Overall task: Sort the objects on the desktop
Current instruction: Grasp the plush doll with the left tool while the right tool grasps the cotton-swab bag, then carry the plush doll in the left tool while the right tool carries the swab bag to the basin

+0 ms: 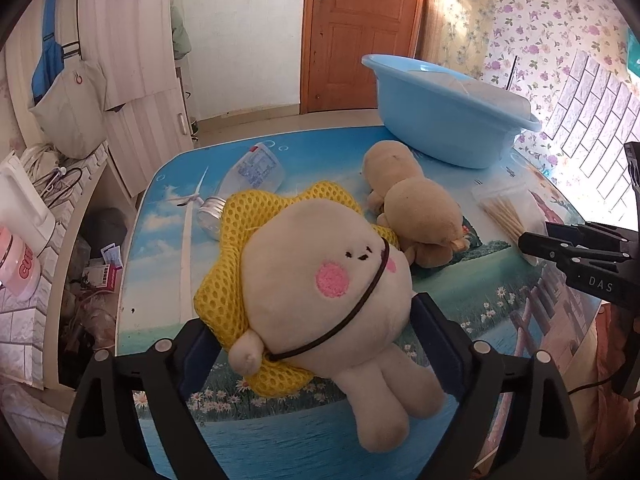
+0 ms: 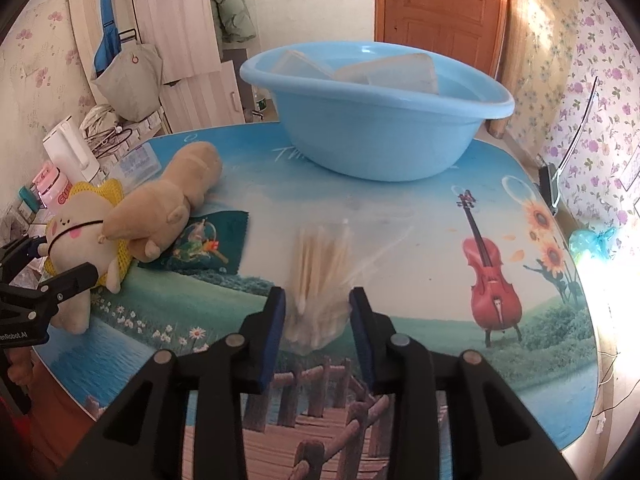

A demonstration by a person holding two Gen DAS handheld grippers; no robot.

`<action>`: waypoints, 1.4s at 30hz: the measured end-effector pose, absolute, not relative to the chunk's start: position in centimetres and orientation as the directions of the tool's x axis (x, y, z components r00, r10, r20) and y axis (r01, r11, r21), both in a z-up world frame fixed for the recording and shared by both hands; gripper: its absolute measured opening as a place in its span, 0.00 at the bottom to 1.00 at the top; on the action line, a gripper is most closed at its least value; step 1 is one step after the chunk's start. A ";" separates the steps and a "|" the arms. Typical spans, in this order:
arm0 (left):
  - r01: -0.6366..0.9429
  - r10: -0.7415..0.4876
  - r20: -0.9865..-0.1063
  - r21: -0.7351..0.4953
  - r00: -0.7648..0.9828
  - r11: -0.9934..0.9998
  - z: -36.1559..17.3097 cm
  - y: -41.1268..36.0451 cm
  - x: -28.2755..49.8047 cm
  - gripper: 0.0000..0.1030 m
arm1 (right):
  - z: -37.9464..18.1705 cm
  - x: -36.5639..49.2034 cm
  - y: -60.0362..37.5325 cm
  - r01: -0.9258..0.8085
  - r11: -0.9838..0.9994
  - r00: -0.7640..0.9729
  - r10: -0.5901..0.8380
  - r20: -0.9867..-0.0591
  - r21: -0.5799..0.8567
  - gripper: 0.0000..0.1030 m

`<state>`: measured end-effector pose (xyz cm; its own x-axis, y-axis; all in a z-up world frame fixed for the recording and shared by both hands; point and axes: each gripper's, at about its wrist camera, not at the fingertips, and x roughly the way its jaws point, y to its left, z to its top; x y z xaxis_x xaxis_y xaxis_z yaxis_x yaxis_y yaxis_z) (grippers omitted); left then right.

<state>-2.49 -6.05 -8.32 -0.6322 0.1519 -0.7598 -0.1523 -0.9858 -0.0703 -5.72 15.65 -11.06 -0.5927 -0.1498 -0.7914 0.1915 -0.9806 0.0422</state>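
Note:
A cream plush toy (image 1: pixel 320 280) in a yellow mesh hood lies on the picture-printed table (image 1: pixel 280 432) between the wide-set fingers of my left gripper (image 1: pixel 316 320), which is open. A tan plush toy (image 1: pixel 416 204) lies just beyond it, on a green card (image 2: pixel 216 240). In the right wrist view a clear bag of cotton swabs (image 2: pixel 320 276), blurred, sits between the blue pads of my right gripper (image 2: pixel 318 308); the jaws stand narrowly apart, open. A light blue basin (image 2: pixel 372 136) holding white plastic boxes (image 2: pixel 400 70) stands at the far side.
A clear plastic bottle (image 1: pixel 244 176) with a metal cap lies far left on the table. A white kettle (image 2: pixel 68 152) and a pink bottle (image 2: pixel 56 188) stand on the counter beyond the left edge. A dark stand (image 2: pixel 550 188) sits at the right edge.

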 end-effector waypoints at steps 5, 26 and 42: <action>-0.155 0.179 -0.756 -0.103 -0.629 -0.983 -8.4 -6.3 -2.5 0.73 | -11.6 -5.7 15.5 0.199 -0.980 -0.598 -0.131 -0.791 0.012 0.33; -0.238 0.266 -0.595 -0.127 -0.759 -0.963 0.8 -4.7 -0.4 0.67 | -3.2 -2.6 15.4 0.328 -0.940 -0.757 -0.320 -0.570 0.093 0.20; -0.318 0.329 -0.588 -0.127 -0.739 -0.940 2.1 0.4 -5.1 0.68 | -0.6 -6.8 20.2 0.203 -0.969 -0.813 -0.245 -0.528 0.138 0.20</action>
